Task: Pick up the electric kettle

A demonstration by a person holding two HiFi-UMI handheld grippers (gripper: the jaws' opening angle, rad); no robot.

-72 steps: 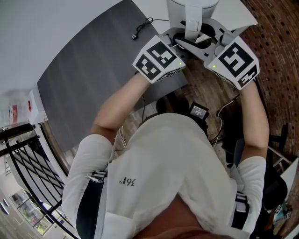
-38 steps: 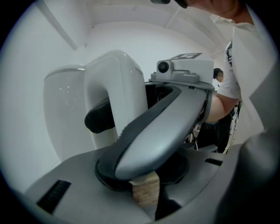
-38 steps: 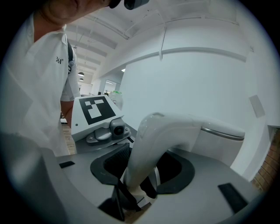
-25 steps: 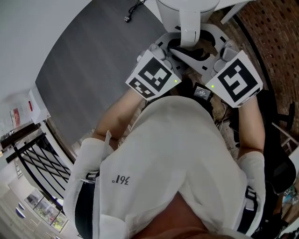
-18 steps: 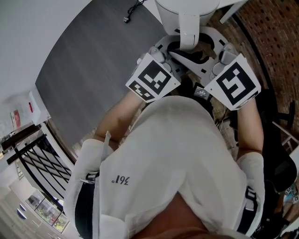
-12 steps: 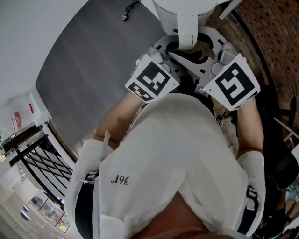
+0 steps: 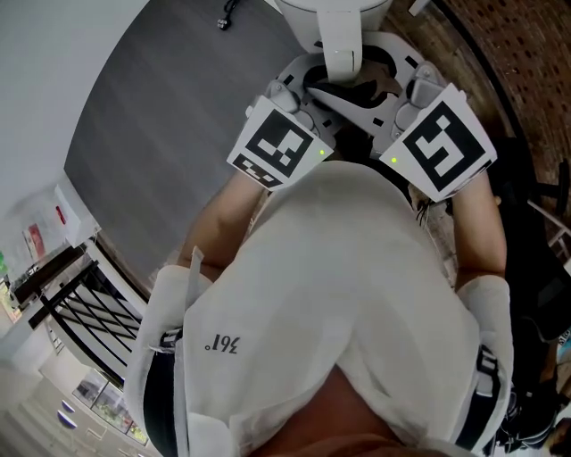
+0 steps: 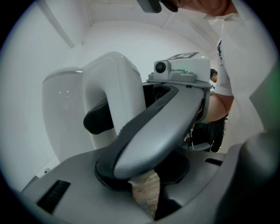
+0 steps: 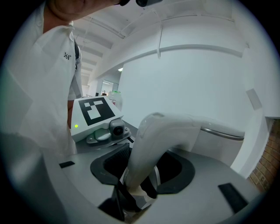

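The white electric kettle hangs at the top of the head view, over the floor beside the table. Its arched handle runs down between my two grippers. My left gripper reaches in from the left and my right gripper from the right, their marker cubes flanking the handle. In the left gripper view the handle stands ahead of the jaws, with the right gripper's grey finger across it. In the right gripper view the handle sinks between the jaws of my right gripper. Both grippers look clamped on it.
A dark grey table lies to the left, with a black plug and cord near its far end. Brick-patterned flooring is on the right. A black metal railing stands at the lower left. My own body fills the lower middle.
The kettle and both grippers have come closer to my body and away from the grey table. Both grips on the handle look the same.
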